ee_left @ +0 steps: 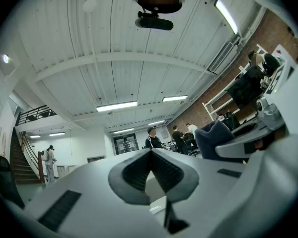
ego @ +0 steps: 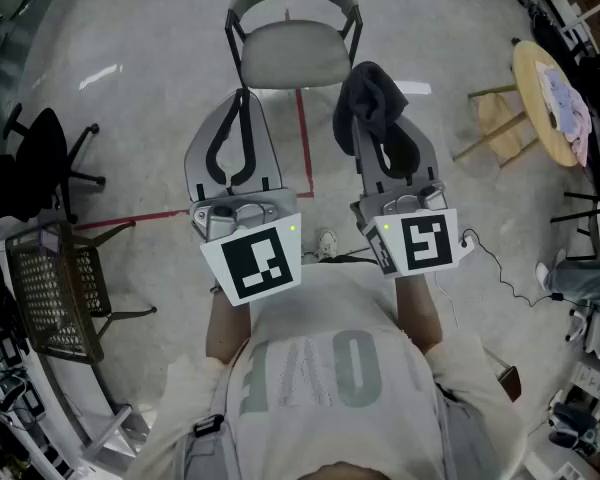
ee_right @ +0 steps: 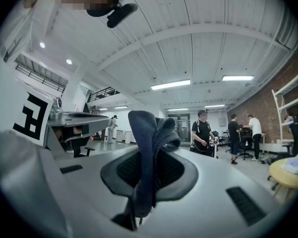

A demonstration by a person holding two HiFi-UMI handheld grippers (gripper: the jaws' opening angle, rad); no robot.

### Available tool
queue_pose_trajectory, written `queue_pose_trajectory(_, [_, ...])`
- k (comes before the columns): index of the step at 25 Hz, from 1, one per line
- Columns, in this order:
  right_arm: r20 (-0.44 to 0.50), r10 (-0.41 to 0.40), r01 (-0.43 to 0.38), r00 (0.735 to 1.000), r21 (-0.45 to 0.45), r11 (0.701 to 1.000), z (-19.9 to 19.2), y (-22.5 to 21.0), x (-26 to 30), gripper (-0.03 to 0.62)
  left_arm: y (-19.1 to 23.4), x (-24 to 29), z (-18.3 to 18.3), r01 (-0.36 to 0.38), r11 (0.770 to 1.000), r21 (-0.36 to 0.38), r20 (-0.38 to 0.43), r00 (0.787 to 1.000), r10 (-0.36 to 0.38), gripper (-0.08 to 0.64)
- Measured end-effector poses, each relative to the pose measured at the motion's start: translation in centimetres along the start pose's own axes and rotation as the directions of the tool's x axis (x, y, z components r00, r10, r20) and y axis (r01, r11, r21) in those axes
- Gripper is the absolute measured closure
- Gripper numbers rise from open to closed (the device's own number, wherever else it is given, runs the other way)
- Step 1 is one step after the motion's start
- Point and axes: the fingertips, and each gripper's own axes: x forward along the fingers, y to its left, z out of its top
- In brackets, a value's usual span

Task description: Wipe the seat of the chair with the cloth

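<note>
Looking steeply down on the grey floor point(ego: 130, 78), spreading out far beyond both pairs of fingers. Straight ahead of the fingertips, finding the chair point(ego: 290, 53): pale seat facing up and bare, dark frame curving round it, lying a little past the tips and roughly between the two grippers. Swinging out right of the right fingers, well apart, picking up a round wooden table point(ego: 538, 93) on splayed legs. Swinging out left of the left fingers, well apart again, catching a black office chair point(ego: 42, 148), and further back, behind the fingers, a dark wire-mesh chair point(ego: 55, 288). Now onto the left gripper point(ego: 242, 98): clenched tip to tip, gripping nothing, pads point(ee_left: 134, 171) meeting at the front with only a hollow behind them. Across to the right gripper point(ego: 372, 128): clamped hard on the dark cloth point(ego: 372, 98), pinching it between the pads point(ee_right: 173, 170), with a bunched fold standing up past the tips and a tail hanging down behind them. Placing that cloth close by the seat's near right corner, impossible to tell from above whether touching. Down between the two sets of fingers, spotting a thin red tape line point(ego: 303, 133) on the floor, running toward the chair
</note>
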Motion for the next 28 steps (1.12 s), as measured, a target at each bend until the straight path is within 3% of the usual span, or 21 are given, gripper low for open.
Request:
queue_pose_trajectory(7, [0.005,0.008,-0.008,1.0,0.007,1.0,0.0,-0.8,-1.3,0.534,-1.0,-0.6,0.6,-0.008,1.0,-0.003,-0.004,1.0,0.008,0.545])
queue_pose_trajectory(12, [0.059,0.036,-0.038,0.998,0.039,0.999,1.2,-3.0,-1.9,0.534,-1.4,0.2,2.1,-0.061,0.998,-0.001,0.037,0.997,0.061,0.545])
queue_pose_trajectory(18, [0.023,0.011,-0.013,1.0,0.081,0.997,-0.9,-4.7,-3.3,0.534,-2.0,-0.4,-0.4,-0.11,0.992,-0.067,-0.027,0.994,0.109,0.545])
queue_pose_trajectory(24, [0.027,-0.009,0.008,1.0,0.045,0.999,-1.9,-6.9,-3.5,0.534,-2.8,0.3,-0.2,-0.13,0.984,-0.119,0.023,0.991,0.134,0.545])
queue_pose_trajectory(28, [0.004,-0.004,0.004,1.0,0.039,0.999,-2.6,-8.2,-2.8,0.534,-1.8,1.0,-1.4,-0.163,0.979,-0.126,-0.007,0.987,0.163,0.545])
